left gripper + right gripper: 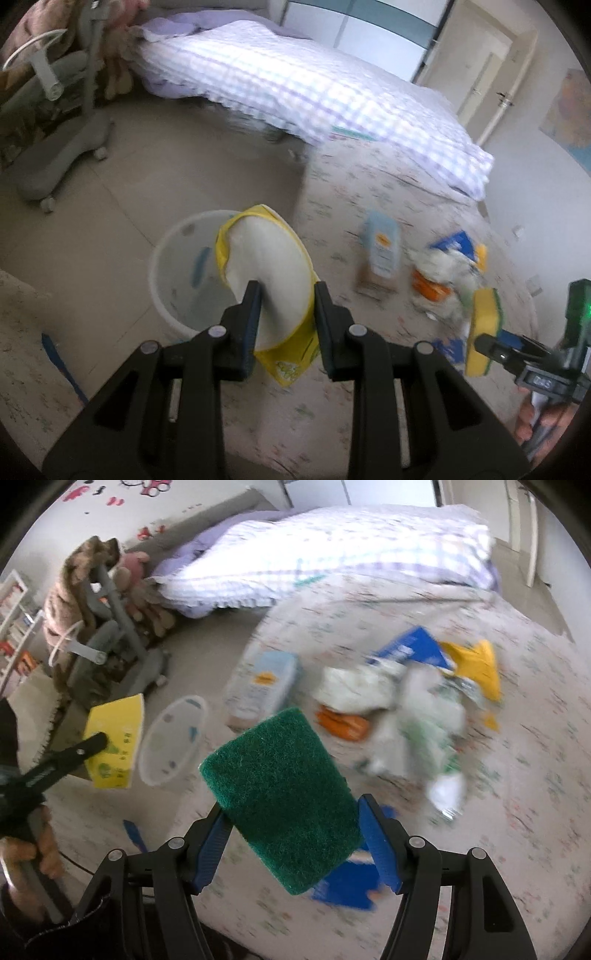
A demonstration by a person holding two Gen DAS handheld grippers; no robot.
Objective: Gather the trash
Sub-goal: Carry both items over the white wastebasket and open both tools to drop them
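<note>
Over the bin: my left gripper [284, 295] clamps the yellow tissue pack [273, 291] above the white wastebasket [173, 266].
Right gripper [295, 812]: clamped on the green-backed sponge [280, 797], over the bed.
Pile: remaining wrappers [406, 709] on the mattress.
Advice: I'd centre over the rim before releasing.

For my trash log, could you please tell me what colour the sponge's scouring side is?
Dark green; the rectangular sponge shows it best in the right wrist view.
</note>
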